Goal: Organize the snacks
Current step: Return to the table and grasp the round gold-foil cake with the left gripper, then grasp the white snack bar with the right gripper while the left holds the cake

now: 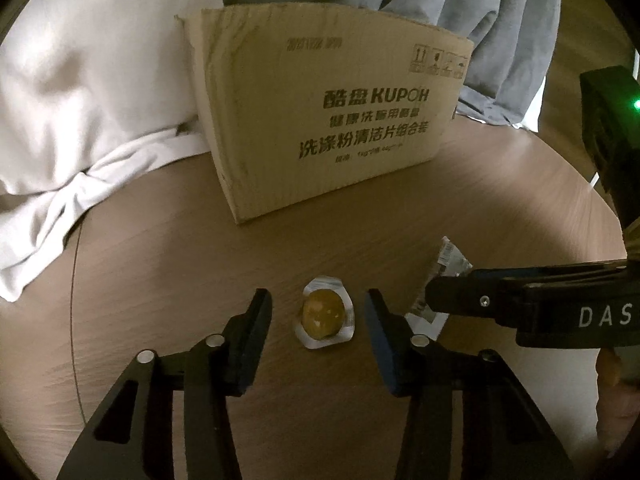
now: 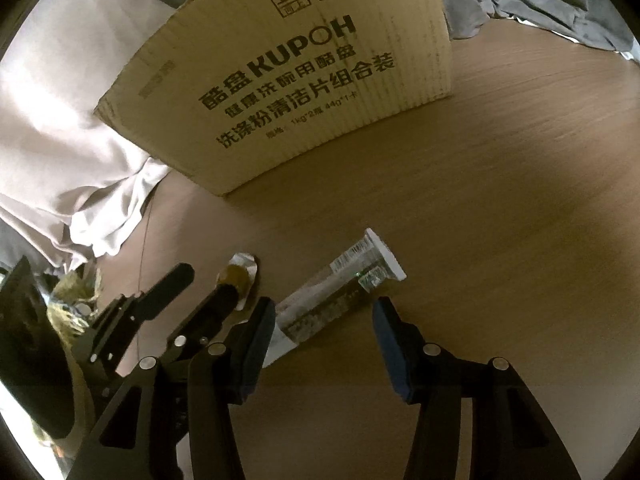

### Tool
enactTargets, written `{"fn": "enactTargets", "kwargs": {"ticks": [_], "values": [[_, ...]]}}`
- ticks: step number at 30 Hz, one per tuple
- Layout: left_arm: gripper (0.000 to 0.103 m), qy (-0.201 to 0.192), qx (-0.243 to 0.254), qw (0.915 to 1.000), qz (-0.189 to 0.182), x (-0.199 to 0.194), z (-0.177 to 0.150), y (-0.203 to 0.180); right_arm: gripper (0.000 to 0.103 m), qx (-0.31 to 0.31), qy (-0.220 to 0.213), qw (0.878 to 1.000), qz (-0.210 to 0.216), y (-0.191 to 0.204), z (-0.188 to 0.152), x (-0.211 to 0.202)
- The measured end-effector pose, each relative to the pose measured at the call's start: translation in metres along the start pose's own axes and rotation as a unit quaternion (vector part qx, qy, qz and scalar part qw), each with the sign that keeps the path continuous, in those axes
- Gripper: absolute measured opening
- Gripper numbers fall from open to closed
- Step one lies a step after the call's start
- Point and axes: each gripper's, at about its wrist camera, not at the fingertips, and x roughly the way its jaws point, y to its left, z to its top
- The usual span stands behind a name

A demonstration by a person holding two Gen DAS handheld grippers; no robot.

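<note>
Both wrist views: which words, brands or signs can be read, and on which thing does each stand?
"酷盘 KUPOH": brown cardboard box, front face.
"洗涤粉清洁片组合装": same box, the large line lower down.
Handling pictograms: box top corner; their captions are too small.
"DAS": black right gripper body.
Long clear snack packet: print too blurred.

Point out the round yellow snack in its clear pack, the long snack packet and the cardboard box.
Round yellow snack (image 1: 323,314): left wrist view, on its yellow dome.
Long snack packet (image 2: 340,284): right wrist view, mid-length.
Cardboard box (image 1: 320,120): left wrist view, printed front.
</note>
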Motion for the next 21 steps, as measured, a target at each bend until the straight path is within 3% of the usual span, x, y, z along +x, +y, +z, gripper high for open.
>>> {"fn": "enactTargets", "kwargs": {"ticks": [8, 14, 16, 21], "values": [[0.039, 0.006, -0.012, 0.9999, -0.003, 0.008, -0.003, 0.005, 0.052, -0.027, -0.002, 1.000, -0.011, 0.009, 0.009, 0.010], [0.031, 0.009, -0.022, 0.9996, -0.012, 0.011, -0.005, 0.008, 0.037, -0.070, -0.003, 0.997, -0.033, 0.022, 0.011, 0.017], [0.029, 0.007, -0.025, 0.9996, -0.012, 0.011, -0.005, 0.008, 0.027, -0.077, -0.002, 0.996, -0.035, 0.024, 0.012, 0.019], [0.028, 0.002, -0.031, 0.9995, -0.004, 0.008, -0.005, 0.006, 0.024, -0.095, -0.006, 0.995, -0.038, 0.026, 0.011, 0.021]]}}
